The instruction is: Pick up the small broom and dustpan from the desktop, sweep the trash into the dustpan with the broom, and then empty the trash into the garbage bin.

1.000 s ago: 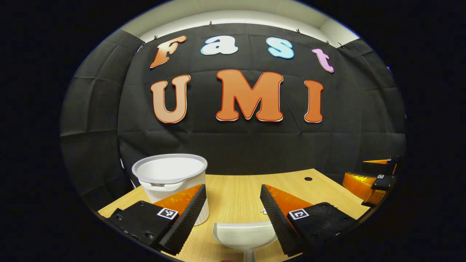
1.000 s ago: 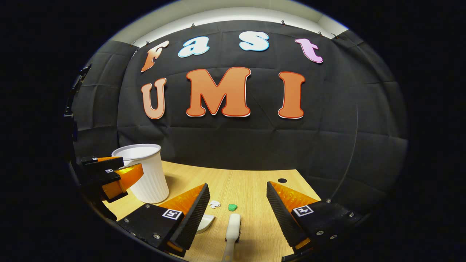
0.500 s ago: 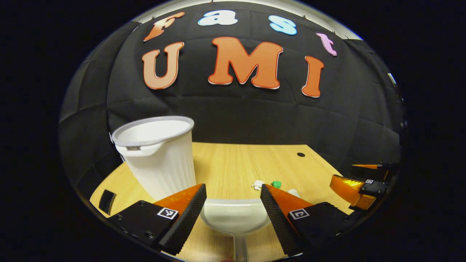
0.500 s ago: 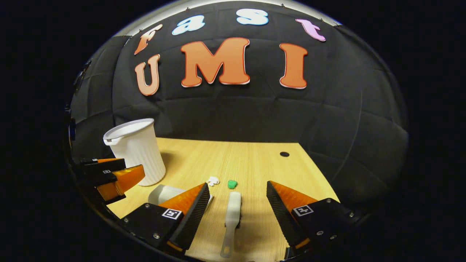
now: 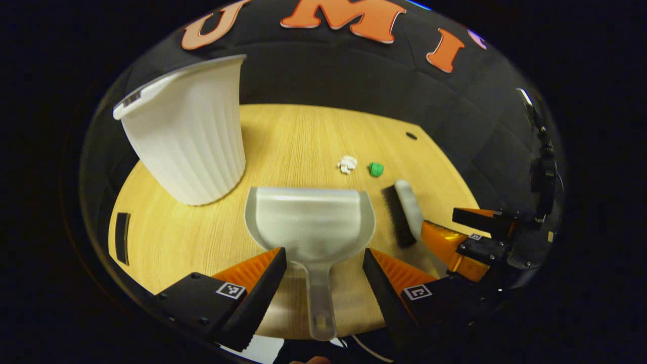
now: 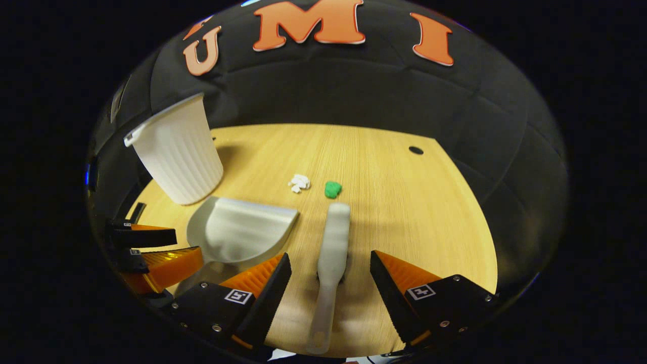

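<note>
1. Both cameras have tipped downward since a second ago: the booth wall has slid up and far more of the wooden desktop (image 6: 404,212) now shows.
2. The left gripper (image 5: 323,268) has come lower and closer to the dustpan (image 5: 311,220). Its fingers stand wide apart on either side of the dustpan's handle and are not touching it.
3. The right gripper (image 6: 331,275) has likewise come down over the broom (image 6: 333,253). It is spread wide, with the broom's handle lying between the fingers, not gripped.
4. The dustpan is translucent white and lies flat on the desktop, its open mouth facing away from the left gripper and its handle pointing back toward it.
5. The broom is a small white hand brush with dark bristles, visible in the left gripper view at (image 5: 399,215). It lies on its side just right of the dustpan, handle toward the person.
6. The trash sits beyond both tools: a white crumpled scrap (image 6: 299,183) and a green scrap (image 6: 332,189), close together but apart.
7. The white ribbed garbage bin (image 6: 177,151) stands upright at the desktop's left, just behind the dustpan.
8. A small dark hole (image 6: 415,150) marks the desktop's far right.
</note>
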Demonstrator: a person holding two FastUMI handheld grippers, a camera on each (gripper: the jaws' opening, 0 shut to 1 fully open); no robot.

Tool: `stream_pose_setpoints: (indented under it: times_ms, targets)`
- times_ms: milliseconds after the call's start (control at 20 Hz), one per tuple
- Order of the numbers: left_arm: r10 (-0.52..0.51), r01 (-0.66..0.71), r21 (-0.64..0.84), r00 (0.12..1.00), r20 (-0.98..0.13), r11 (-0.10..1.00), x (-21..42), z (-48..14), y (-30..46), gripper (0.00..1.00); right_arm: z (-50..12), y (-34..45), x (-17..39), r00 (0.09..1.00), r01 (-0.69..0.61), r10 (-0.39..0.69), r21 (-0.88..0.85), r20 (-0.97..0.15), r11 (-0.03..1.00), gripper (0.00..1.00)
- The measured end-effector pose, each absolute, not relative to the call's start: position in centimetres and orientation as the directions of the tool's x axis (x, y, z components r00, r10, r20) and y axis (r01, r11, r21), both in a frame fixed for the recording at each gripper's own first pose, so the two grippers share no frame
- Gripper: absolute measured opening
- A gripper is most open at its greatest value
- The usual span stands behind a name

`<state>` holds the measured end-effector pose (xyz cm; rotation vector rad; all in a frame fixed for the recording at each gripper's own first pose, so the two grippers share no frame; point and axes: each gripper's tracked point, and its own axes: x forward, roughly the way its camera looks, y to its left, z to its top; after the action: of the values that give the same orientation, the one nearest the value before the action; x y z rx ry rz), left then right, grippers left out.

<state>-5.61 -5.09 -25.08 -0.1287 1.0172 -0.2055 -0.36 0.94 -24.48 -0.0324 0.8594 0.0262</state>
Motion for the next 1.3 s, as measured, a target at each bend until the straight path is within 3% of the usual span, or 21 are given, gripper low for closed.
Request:
stream_pose_setpoints:
  times_ms: [200,400,450,550,600,650,700,750,900,950,1000,1300]
  targets:
    - [-0.225,0.052,-0.22,0.339,-0.914,0.974,-7.3,-25.3,-3.9,0.98,-28.2,0.9,-0.8,0.535,-0.004,0.004,0.002,-0.845,1.0,0.96]
    - [-0.231,-0.012,-0.238,0.202,-0.952,0.971,-8.6,-25.3,-3.2,0.94,-30.0,1.0,0.2,0.476,-0.013,0.005,-0.001,-0.88,1.0,0.94]
    - [-0.236,-0.027,-0.245,0.186,-0.954,0.969,-8.4,-25.4,-3.4,0.91,-30.3,1.0,0.5,0.466,-0.019,0.006,-0.003,-0.885,1.0,0.91]
    - [-0.225,-0.031,-0.232,0.156,-0.962,0.972,-8.3,-25.2,-3.7,0.75,-30.7,1.1,0.9,0.453,-0.018,0.009,0.001,-0.892,1.0,0.67]
    - [-0.219,-0.028,-0.225,0.136,-0.966,0.974,-8.5,-25.4,-3.6,0.61,-30.8,0.9,1.1,0.447,-0.016,0.004,-0.003,-0.895,1.0,0.62]
    - [-0.199,-0.016,-0.203,0.121,-0.972,0.979,-8.9,-25.6,-3.2,0.55,-31.0,0.9,1.1,0.438,-0.016,0.008,0.001,-0.899,1.0,0.58]
    - [-0.198,0.01,-0.198,0.11,-0.974,0.98,-8.9,-24.6,-2.9,0.41,-31.3,1.2,1.4,0.429,-0.022,0.017,0.008,-0.903,1.0,0.46]
    - [-0.197,0.032,-0.195,0.104,-0.975,0.98,-9.0,-24.9,-2.7,0.38,-31.1,1.3,1.5,0.421,-0.029,0.028,0.018,-0.907,0.999,0.45]
    - [-0.219,0.13,-0.204,0.113,-0.969,0.97,-8.3,-24.3,-1.6,0.34,-30.3,0.9,1.5,0.4,-0.06,0.063,0.043,-0.914,0.997,0.37]
    - [-0.224,0.18,-0.201,0.119,-0.967,0.963,-7.8,-24.2,-1.0,0.34,-30.3,0.5,1.8,0.392,-0.07,0.069,0.045,-0.918,0.996,0.46]
    - [-0.238,0.232,-0.205,0.124,-0.963,0.951,-7.1,-24.0,-0.3,0.34,-30.4,-0.1,2.3,0.389,-0.081,0.068,0.04,-0.919,0.996,0.35]
    - [-0.295,0.479,-0.222,0.081,-0.952,0.849,-3.5,-23.6,3.6,0.31,-29.5,-4.5,7.0,0.343,-0.187,0.092,0.028,-0.935,0.982,0.34]
